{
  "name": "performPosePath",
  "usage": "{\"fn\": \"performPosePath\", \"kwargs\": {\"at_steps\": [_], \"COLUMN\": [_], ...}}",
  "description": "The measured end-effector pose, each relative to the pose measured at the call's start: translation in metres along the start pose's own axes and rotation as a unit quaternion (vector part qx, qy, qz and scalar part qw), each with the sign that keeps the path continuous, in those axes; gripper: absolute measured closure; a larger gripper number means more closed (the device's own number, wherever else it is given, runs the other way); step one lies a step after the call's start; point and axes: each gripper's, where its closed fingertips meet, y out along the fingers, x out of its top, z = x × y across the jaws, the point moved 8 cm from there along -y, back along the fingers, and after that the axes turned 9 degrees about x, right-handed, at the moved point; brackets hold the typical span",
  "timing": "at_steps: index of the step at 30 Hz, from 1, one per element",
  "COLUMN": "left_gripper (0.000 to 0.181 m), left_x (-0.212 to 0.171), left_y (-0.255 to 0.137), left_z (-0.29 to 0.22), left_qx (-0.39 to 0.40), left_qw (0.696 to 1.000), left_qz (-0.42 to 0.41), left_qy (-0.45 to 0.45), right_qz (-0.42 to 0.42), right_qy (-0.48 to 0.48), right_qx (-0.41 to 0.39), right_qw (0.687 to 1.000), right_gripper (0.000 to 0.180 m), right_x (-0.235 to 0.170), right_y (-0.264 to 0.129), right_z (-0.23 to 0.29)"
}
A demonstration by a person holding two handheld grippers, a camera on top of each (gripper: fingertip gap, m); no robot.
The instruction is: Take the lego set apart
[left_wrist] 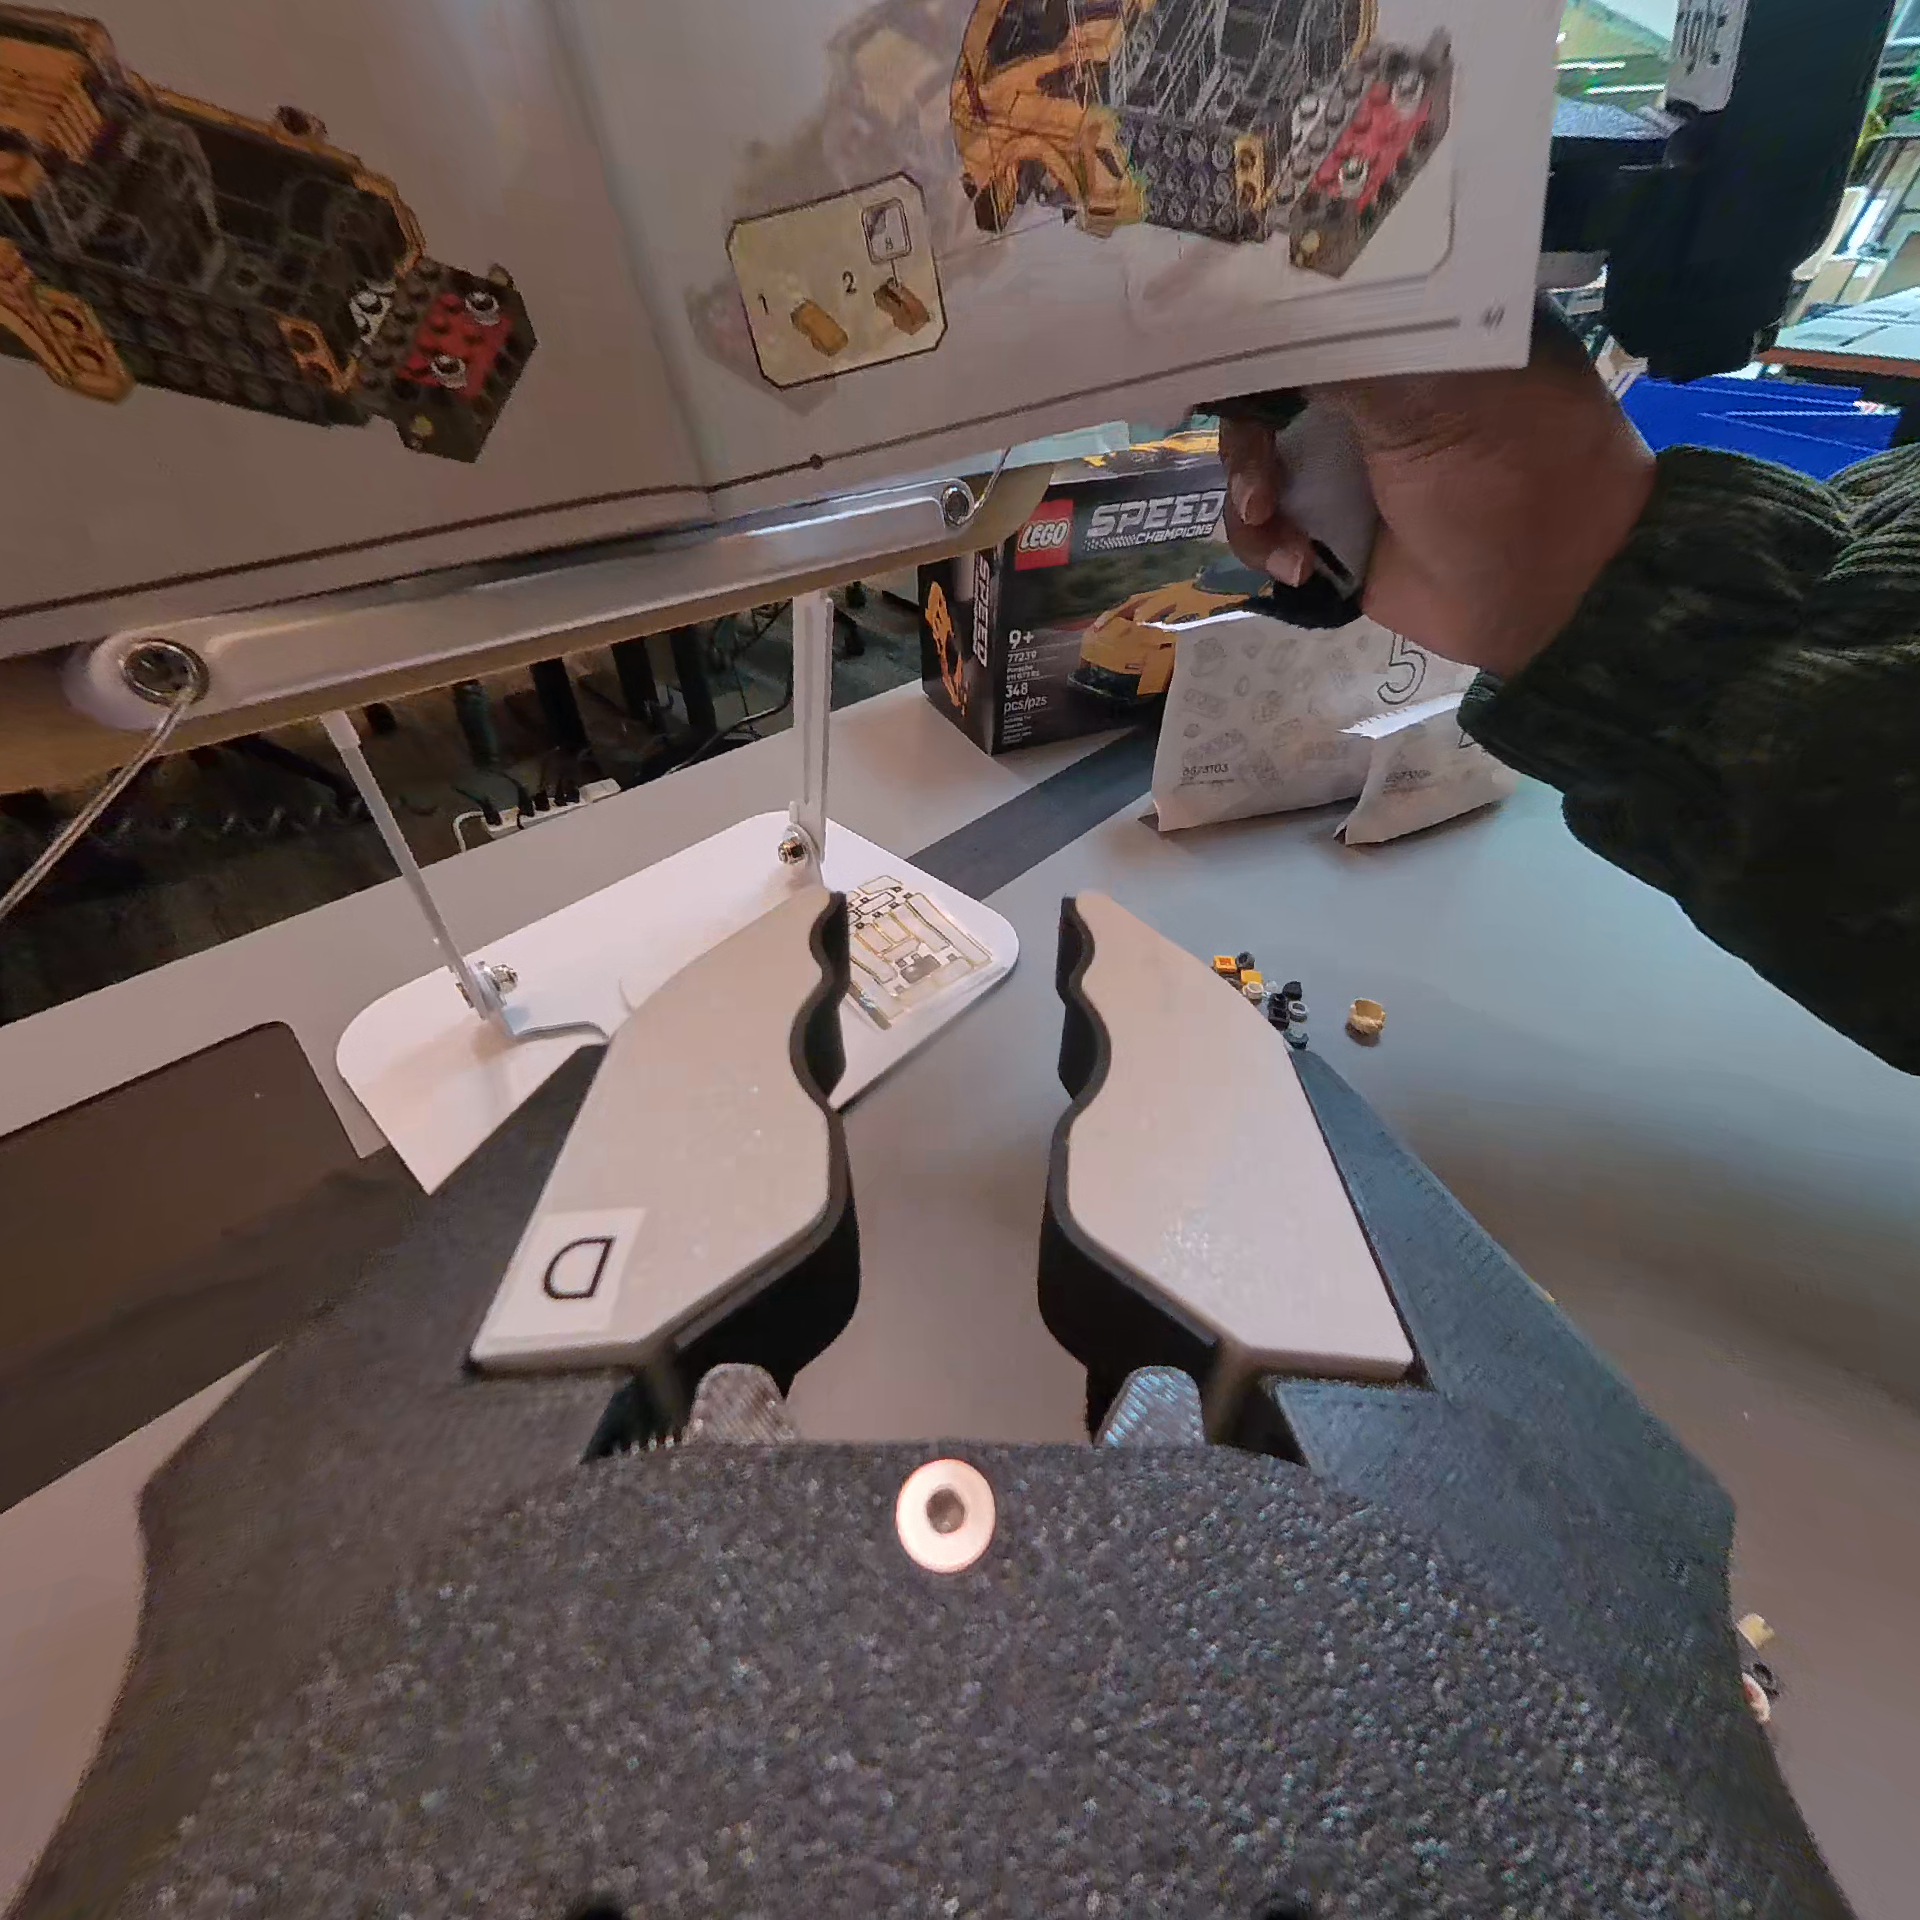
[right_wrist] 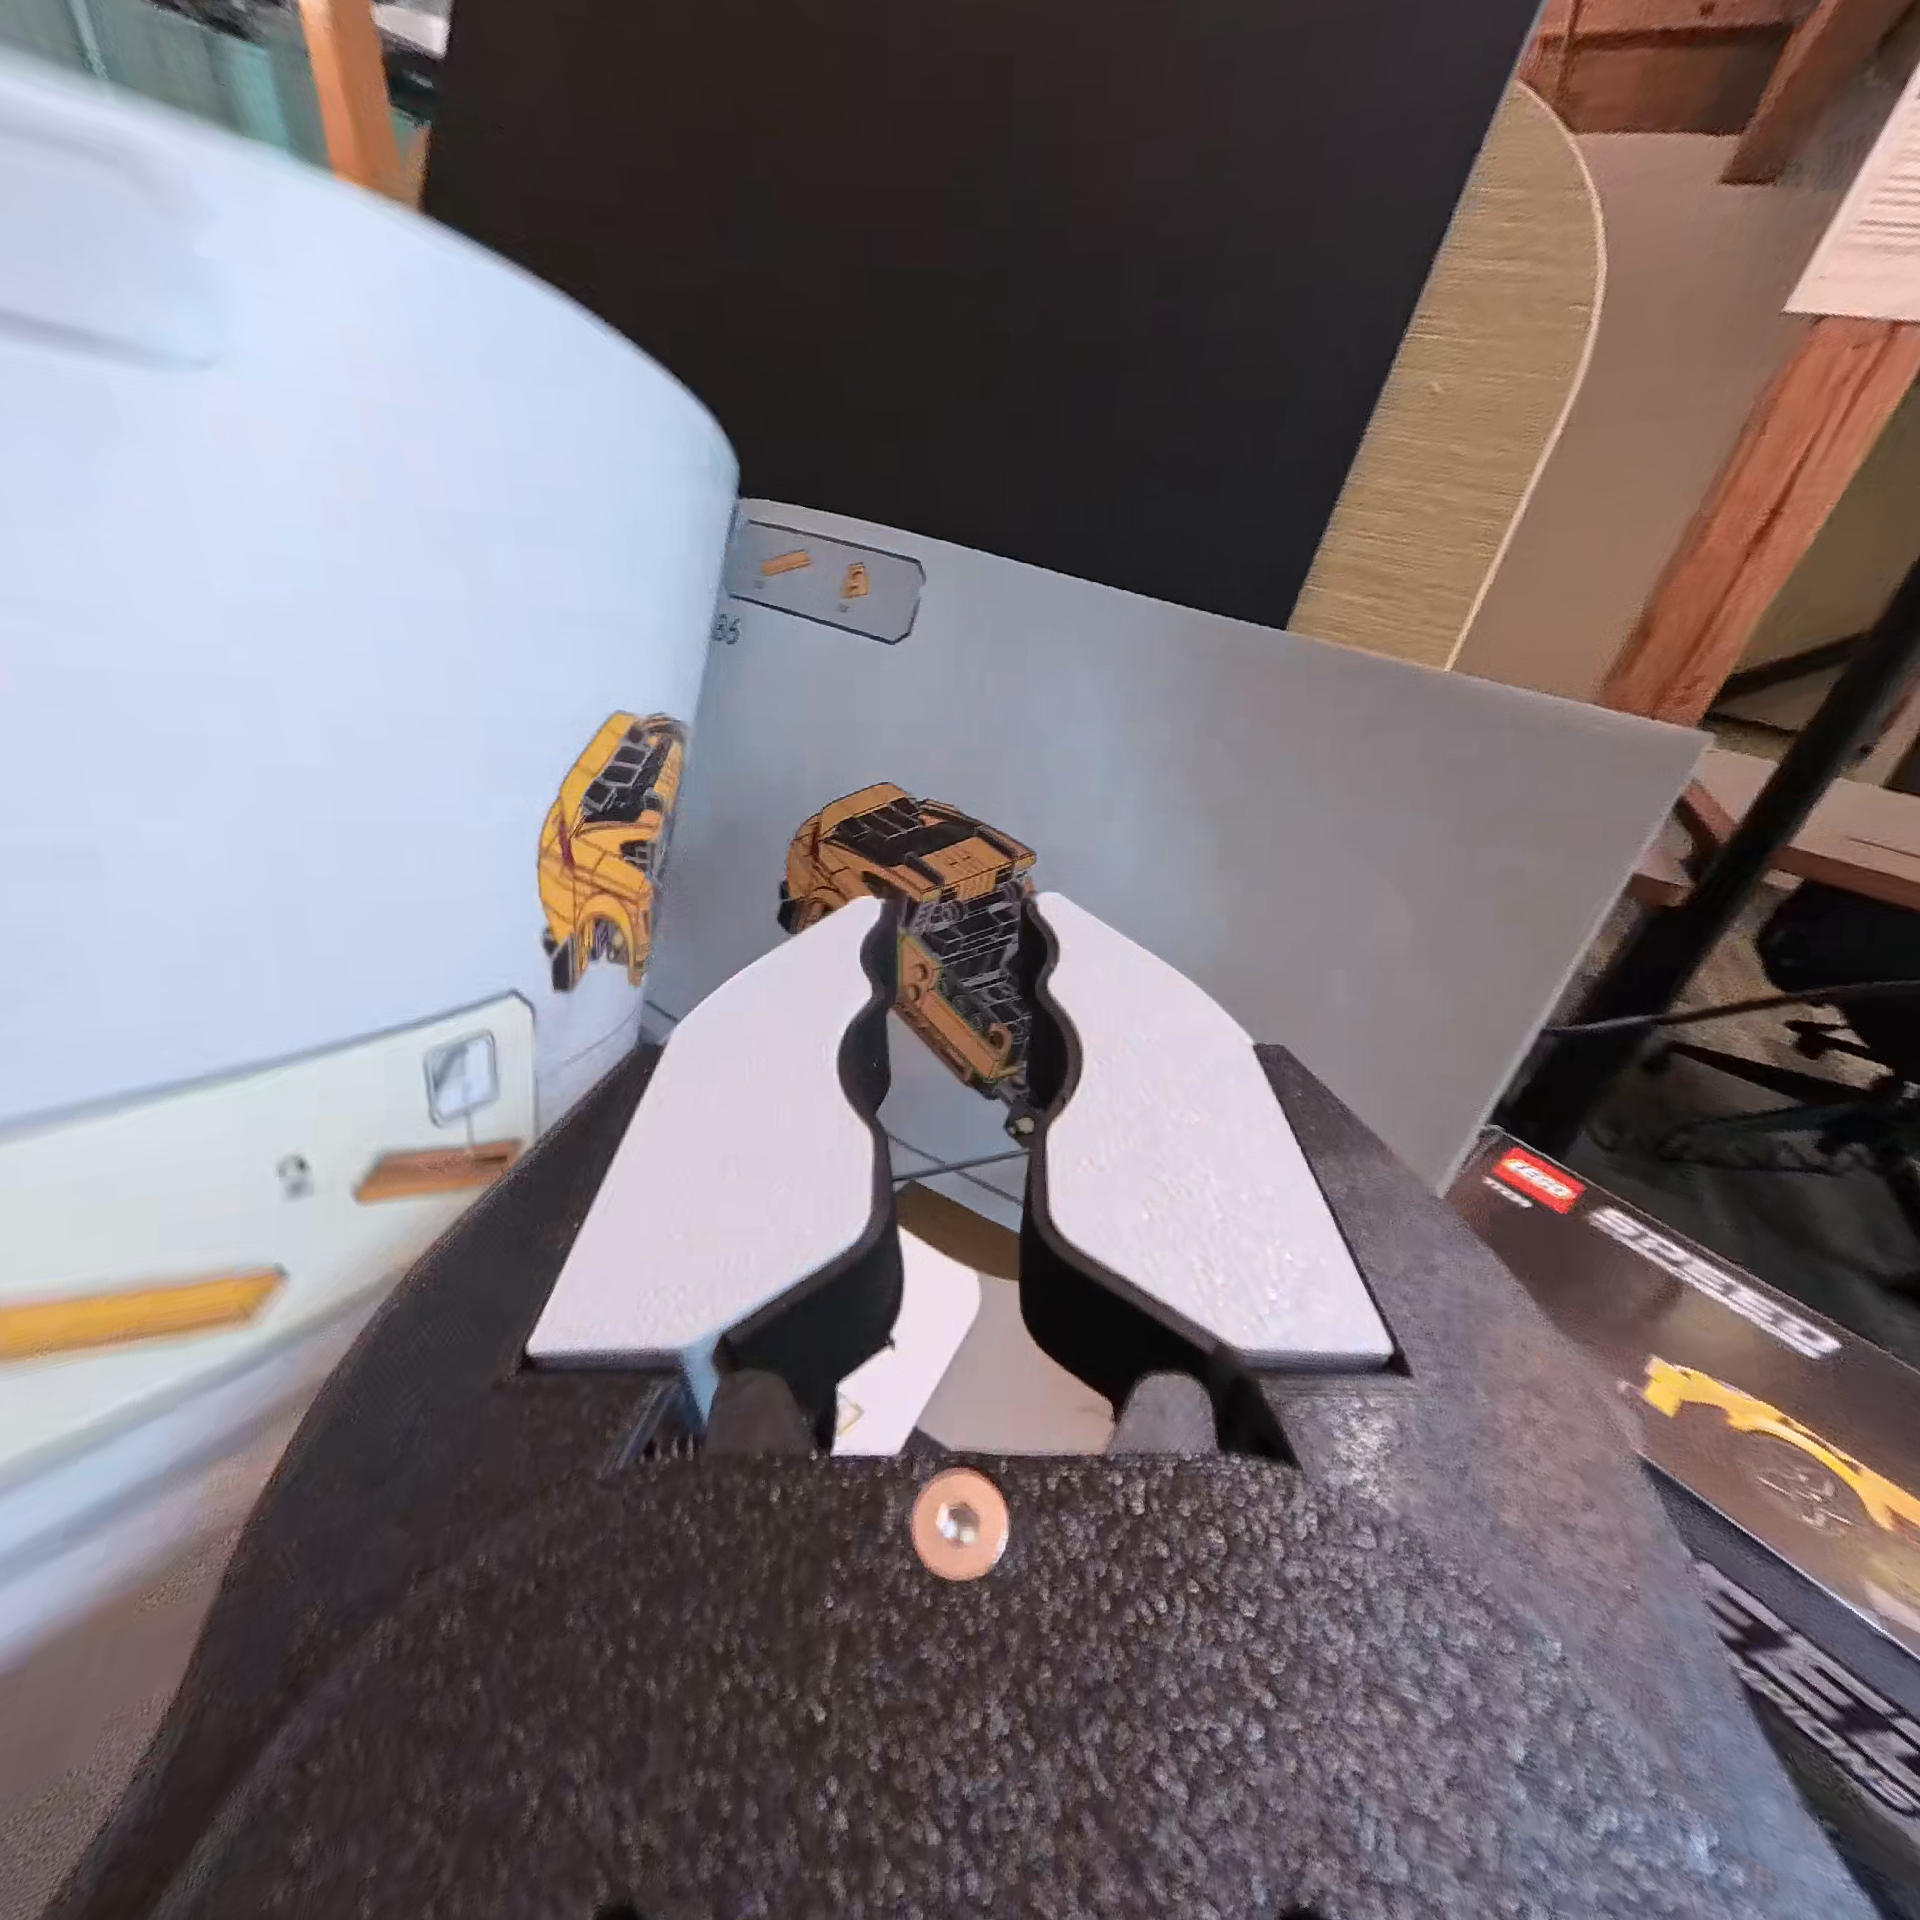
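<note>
My left gripper (left_wrist: 945,914) is gaping, empty; tiny loose lego pieces (left_wrist: 1273,992) are sitting just right of it on the table (left_wrist: 1558,1143); my right gripper (right_wrist: 956,914) is gaping too, facing the manual (right_wrist: 1247,831).

Plenty of print around, though I won't quote any of it. The black box (left_wrist: 1081,603) at the back of the table has a brand logo, a set name and small numbers on its front and side. The open booklet (left_wrist: 935,260) carries step numbers, and the white paper bags (left_wrist: 1278,727) show big numerals. A white sticker (left_wrist: 571,1268) with one letter sits on a finger of the left gripper (left_wrist: 945,914). The sheet on the post (right_wrist: 1870,208) is too small to read.
</note>
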Motion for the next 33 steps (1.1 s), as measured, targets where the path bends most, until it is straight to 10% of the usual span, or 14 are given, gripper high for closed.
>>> {"fn": "performPosePath", "kwargs": {"at_steps": [33], "left_gripper": [0.144], "left_x": [-0.013], "left_y": [-0.003], "left_z": [-0.009], "left_qx": [-0.018], "left_qw": [1.000], "left_qz": [0.017], "left_qy": [0.017], "right_qz": [-0.062], "right_qy": [0.147], "right_qx": [0.182], "right_qw": [0.970], "right_gripper": [0.156], "right_x": [-0.011], "right_y": [-0.052], "right_z": [-0.025]}}
